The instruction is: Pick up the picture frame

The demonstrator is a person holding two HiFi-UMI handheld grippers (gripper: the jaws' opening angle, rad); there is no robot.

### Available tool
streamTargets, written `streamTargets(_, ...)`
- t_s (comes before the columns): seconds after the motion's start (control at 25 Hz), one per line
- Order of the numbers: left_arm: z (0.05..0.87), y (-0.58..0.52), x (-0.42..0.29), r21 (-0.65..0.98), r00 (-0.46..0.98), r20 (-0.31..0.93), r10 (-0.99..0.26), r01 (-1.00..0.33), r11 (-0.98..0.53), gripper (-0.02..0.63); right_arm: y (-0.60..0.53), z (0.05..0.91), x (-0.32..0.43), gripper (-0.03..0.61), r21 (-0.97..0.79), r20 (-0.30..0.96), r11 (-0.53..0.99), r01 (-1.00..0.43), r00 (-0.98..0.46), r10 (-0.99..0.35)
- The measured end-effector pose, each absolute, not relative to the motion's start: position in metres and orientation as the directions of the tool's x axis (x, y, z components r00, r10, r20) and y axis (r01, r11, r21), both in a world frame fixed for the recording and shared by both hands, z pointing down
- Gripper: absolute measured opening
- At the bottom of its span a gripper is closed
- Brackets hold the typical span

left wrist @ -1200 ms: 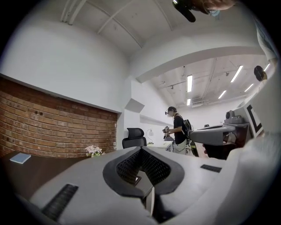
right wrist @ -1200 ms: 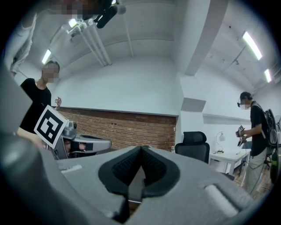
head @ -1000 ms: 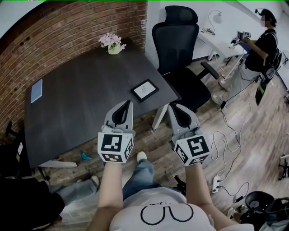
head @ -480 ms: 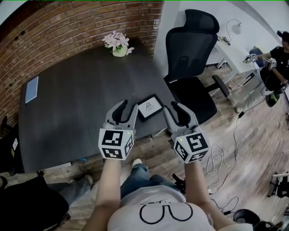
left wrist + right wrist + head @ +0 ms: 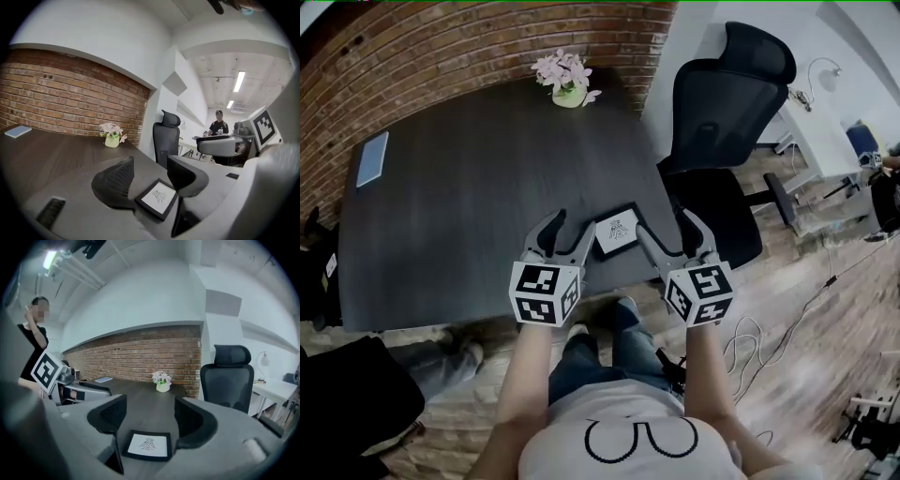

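A small black picture frame with a white print lies flat on the dark table, close to its near right corner. My left gripper hovers just left of the frame and my right gripper just right of it, both near the table's front edge. The jaws of both are opening and stand wide, with nothing gripped. In the left gripper view the picture frame lies low, under the left gripper. The picture frame sits low between the jaws of the right gripper, untouched.
A pot of pink flowers stands at the table's far edge by the brick wall. A blue notebook lies far left. A black office chair stands right of the table. A person stands behind it.
Both grippers have come forward and down to the table's near edge, flanking the frame. Their jaws went from shut to wide open.
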State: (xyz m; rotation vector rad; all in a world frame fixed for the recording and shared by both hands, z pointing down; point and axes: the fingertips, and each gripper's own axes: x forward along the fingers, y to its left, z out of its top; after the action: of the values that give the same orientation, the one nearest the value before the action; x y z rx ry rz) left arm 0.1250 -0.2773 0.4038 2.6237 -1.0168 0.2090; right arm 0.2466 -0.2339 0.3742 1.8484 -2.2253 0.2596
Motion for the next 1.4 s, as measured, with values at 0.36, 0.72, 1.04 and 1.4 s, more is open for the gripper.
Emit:
streamTargets(0.36, 0.476, -0.293, 0.140, 0.303, 0.610, 0.430, -0.666, -0.792, -0.529, 0.216, -0.278, 0.456, 0.272, 0.301, -0.112, 0.478, 0.292, -0.950, -0.309, -0.822)
streamTargets(0.72, 0.555, -0.292, 0.161, 0.361, 0.496, 0.616, -0.612, -0.868, -0.339, 0.213, -0.300, 0.523, 0.286, 0.273, -0.180, 0.577, 0.376, -0.909, -0.407, -0.708)
streamTargets(1.04, 0.600, -0.289, 0.168, 0.348, 0.390, 0.728, -0.564, -0.919, -0.186, 0.183, -0.311, 0.551, 0.287, 0.261, -0.209, 0.592, 0.441, -0.873, -0.471, -0.654)
streamTargets(1.4, 0.611, -0.290, 0.167, 0.336, 0.322, 0.772, -0.547, -0.938, -0.078, 0.088, -0.312, 0.550, 0.297, 0.233, -0.193, 0.575, 0.471, -0.861, -0.488, -0.656)
